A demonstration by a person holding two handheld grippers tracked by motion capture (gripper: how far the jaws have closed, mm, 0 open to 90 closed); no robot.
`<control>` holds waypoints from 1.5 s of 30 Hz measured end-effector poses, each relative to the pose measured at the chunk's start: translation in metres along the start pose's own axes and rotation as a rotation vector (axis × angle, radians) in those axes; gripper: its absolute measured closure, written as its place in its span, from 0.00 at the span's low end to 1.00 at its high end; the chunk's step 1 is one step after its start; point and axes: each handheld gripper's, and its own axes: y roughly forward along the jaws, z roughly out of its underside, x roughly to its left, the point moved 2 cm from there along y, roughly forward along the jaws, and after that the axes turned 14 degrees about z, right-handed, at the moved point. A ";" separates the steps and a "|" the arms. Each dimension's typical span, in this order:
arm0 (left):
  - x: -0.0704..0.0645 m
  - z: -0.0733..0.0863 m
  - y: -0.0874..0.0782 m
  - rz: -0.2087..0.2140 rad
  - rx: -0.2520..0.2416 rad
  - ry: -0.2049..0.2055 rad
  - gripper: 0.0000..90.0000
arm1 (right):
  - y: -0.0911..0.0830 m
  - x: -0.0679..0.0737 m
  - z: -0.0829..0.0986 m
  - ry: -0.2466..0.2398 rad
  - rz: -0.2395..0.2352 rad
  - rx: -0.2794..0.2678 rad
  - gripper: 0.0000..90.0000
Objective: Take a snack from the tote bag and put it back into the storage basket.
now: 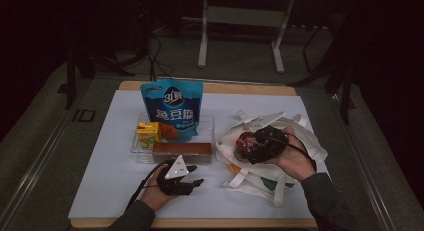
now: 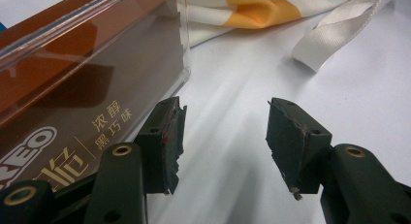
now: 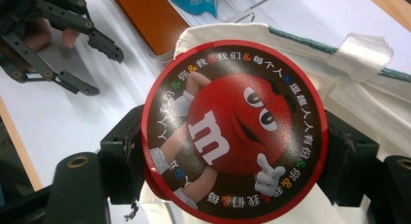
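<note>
**Round M&M's tin clamped over the tote bag**

Clamped from 2 sides in the right gripper [image 1: 252, 143]: a round red M&M's tin [image 3: 235, 132], lid toward the camera, red candy figure in the middle, ring of Chinese characters around the rim. Jaws pressed against opposite edges of the tin in the right gripper view. Held just above a white tote bag [image 1: 305, 141], crumpled on the right half of the white table [image 1: 110, 181], straps spread out around it. Teal trim and an orange patch visible on the fabric.

Low over the table near the front edge: the left gripper [image 1: 192, 183], grey 3-cornered plate on top, jaws apart with nothing between them. Bare white surface between the 2 pads in the left gripper view. Just beside its left jaw, a brown Oreo box [image 2: 72, 103], lying along the front wall of a clear plastic tray [image 1: 135, 147].

Also in the tray: a blue snack bag [image 1: 172, 108] standing upright at the back, and a small yellow carton [image 1: 148, 133] to its left, behind the brown box. Tray and tote bag near each other, not touching.
</note>
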 end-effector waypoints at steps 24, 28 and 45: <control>0.000 0.000 0.000 0.001 0.001 0.002 0.52 | 0.005 0.014 -0.014 -0.025 -0.033 -0.021 0.28; 0.000 0.000 0.000 0.000 0.001 0.001 0.52 | 0.006 0.017 -0.017 -0.036 -0.041 -0.028 0.28; 0.000 0.000 0.000 0.001 0.002 0.002 0.52 | 0.010 0.030 -0.029 -0.057 -0.069 -0.039 0.28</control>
